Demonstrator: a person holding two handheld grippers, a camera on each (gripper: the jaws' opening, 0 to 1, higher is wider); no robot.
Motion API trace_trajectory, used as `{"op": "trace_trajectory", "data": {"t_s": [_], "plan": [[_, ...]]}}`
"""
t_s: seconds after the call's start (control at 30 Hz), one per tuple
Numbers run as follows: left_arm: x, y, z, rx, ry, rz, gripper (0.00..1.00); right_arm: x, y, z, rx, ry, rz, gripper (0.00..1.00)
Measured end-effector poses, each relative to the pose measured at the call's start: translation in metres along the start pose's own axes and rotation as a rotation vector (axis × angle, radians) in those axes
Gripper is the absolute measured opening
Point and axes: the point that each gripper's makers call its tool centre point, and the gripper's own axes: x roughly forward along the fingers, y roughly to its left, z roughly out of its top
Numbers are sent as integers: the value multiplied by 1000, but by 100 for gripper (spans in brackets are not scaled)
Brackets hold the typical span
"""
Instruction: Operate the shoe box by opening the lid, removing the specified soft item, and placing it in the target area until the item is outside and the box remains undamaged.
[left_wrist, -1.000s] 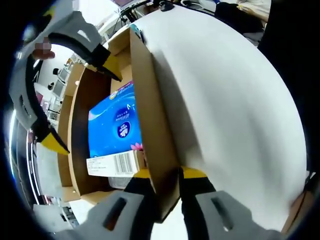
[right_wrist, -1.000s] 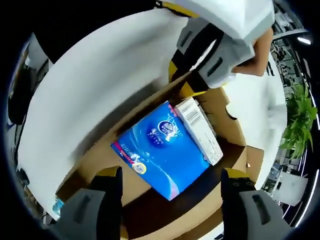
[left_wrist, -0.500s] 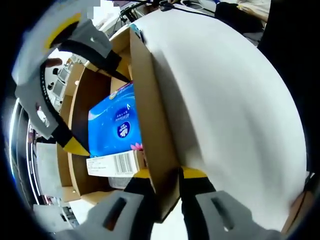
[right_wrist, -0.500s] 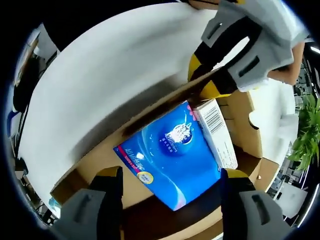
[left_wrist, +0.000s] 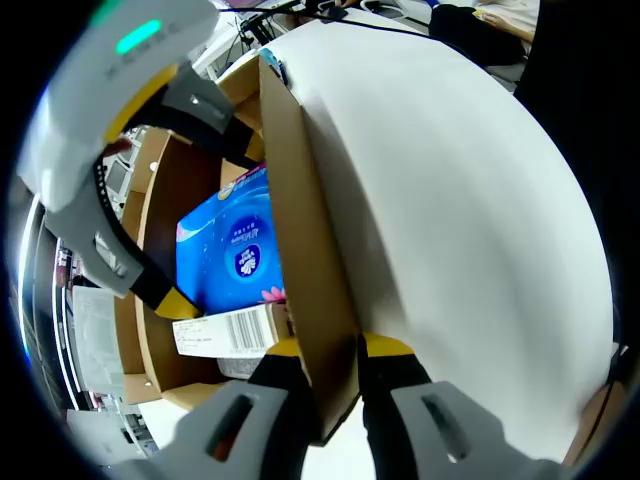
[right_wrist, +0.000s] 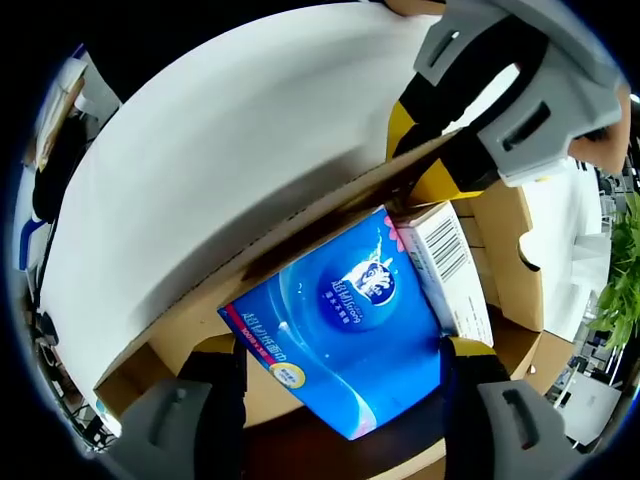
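Note:
The shoe box (left_wrist: 160, 215) is open, and its lid (left_wrist: 450, 200), white outside and brown inside, stands on edge. My left gripper (left_wrist: 325, 346) is shut on the lid's cardboard edge. Inside lies a soft blue tissue pack (left_wrist: 235, 245) beside a small white carton with a barcode (left_wrist: 222, 330). The right gripper (left_wrist: 210, 230) reaches into the box from the left. In the right gripper view my right gripper (right_wrist: 340, 350) is open, one jaw at each side of the blue pack (right_wrist: 340, 320), touching unclear. The left gripper (right_wrist: 430, 155) pinches the lid (right_wrist: 220, 150) above the barcode carton (right_wrist: 445, 265).
The box's brown wall (right_wrist: 520, 240) and flaps rise on the right in the right gripper view. A green plant (right_wrist: 615, 290) stands beyond it. Shelves and office clutter (left_wrist: 90, 300) lie past the box in the left gripper view.
My right gripper has come down closer to the blue pack, which now looms larger between its open jaws. The left gripper still holds the lid in the same place.

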Motion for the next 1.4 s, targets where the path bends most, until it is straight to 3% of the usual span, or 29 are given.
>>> {"op": "trace_trajectory", "data": {"t_s": [0.5, 0.9, 1.4], "plan": [[0, 2, -1, 1, 1, 0, 15, 3, 1, -4, 1, 1, 18, 83], [0, 1, 0, 0, 2, 1, 15, 1, 4, -7, 56, -3, 13, 83], [0, 0, -1, 9, 0, -4, 16, -2, 13, -14, 95, -2, 12, 77]]}}
